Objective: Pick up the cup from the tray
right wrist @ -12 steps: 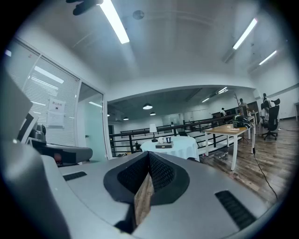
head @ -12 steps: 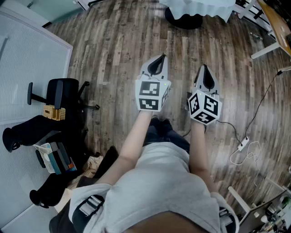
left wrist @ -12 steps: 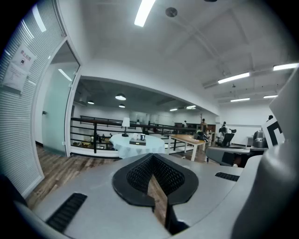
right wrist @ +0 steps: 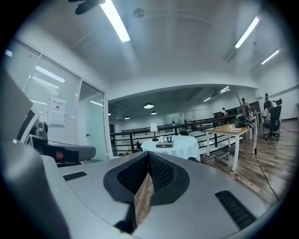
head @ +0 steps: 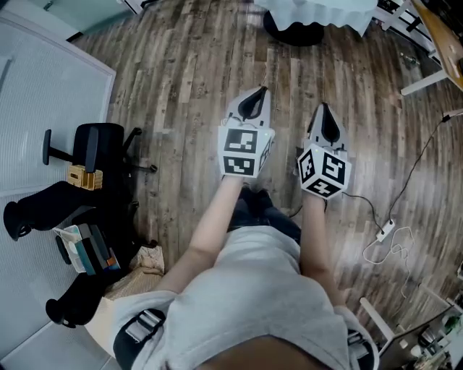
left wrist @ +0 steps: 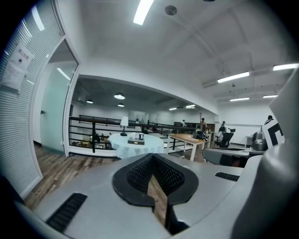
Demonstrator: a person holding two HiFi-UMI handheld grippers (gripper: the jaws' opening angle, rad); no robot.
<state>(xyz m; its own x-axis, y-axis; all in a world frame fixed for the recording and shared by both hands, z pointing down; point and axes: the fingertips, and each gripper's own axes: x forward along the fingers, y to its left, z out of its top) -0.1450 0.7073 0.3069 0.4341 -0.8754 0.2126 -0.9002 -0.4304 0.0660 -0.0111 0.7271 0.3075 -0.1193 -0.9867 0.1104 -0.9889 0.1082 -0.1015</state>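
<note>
Wood-plank floor (head: pixel 181 87), seemingly cloth-draped table (right wrist: pixel 172 149)

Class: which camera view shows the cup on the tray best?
The right gripper view, narrowly: the dark cup stands on the tray, unobstructed. The left gripper view shows the cup similarly, slightly smaller. The head view catches only the table's white cloth, no cup.

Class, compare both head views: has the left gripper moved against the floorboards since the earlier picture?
No. The left gripper lies over the same floorboards as before, with no visible shift either way.
</note>
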